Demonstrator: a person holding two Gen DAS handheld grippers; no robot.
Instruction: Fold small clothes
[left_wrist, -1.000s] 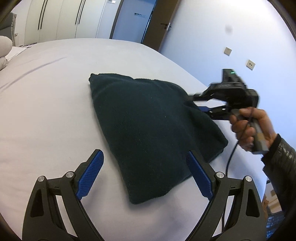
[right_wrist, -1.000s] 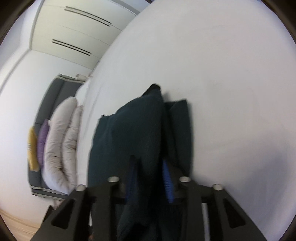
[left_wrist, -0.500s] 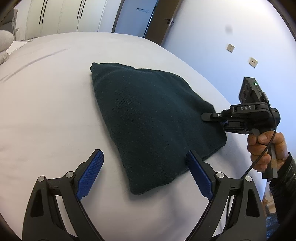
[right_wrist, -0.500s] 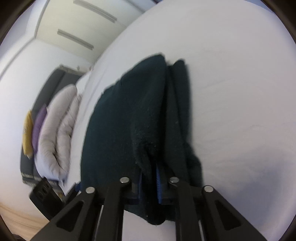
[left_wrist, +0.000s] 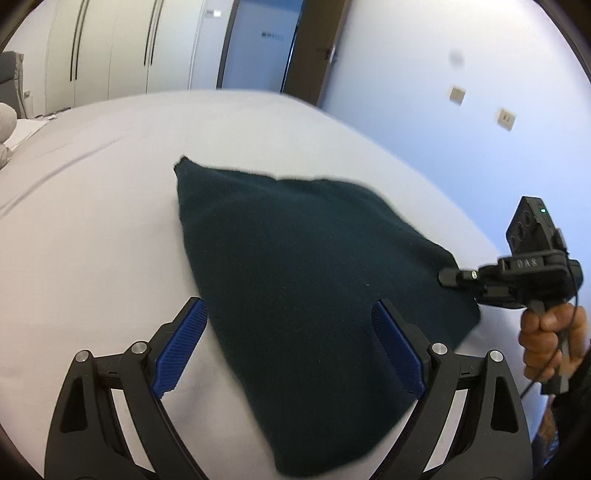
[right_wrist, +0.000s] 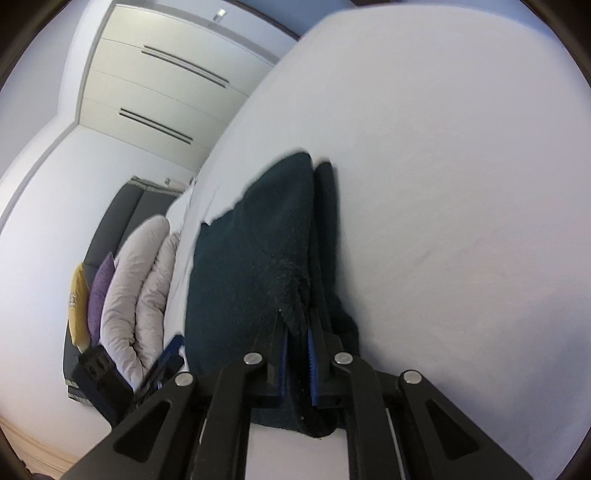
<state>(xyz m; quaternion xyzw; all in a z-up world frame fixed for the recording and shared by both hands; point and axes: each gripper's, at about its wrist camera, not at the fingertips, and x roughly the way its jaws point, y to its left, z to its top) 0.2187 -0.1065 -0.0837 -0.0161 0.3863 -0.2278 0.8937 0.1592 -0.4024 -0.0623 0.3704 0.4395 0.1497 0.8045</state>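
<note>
Jaws of right gripper (right_wrist: 297, 354) pinching dark green cloth (left_wrist: 314, 295), left gripper (left_wrist: 288, 350) jaws spread, "DAS" label

Soft, even daylight is filling both views, leaving the white bed (left_wrist: 92, 229) bright and nearly shadowless. Fisheye distortion is bending the edges, and black corners are vignetting each frame. Motion blur is smearing the dark garment (right_wrist: 251, 258) along its edges.

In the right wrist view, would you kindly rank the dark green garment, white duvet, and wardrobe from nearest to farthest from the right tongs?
1. Dark green garment: clamped in the right tongs.
2. White duvet: left, by the headboard.
3. Wardrobe: upper left, past the bed.
</note>
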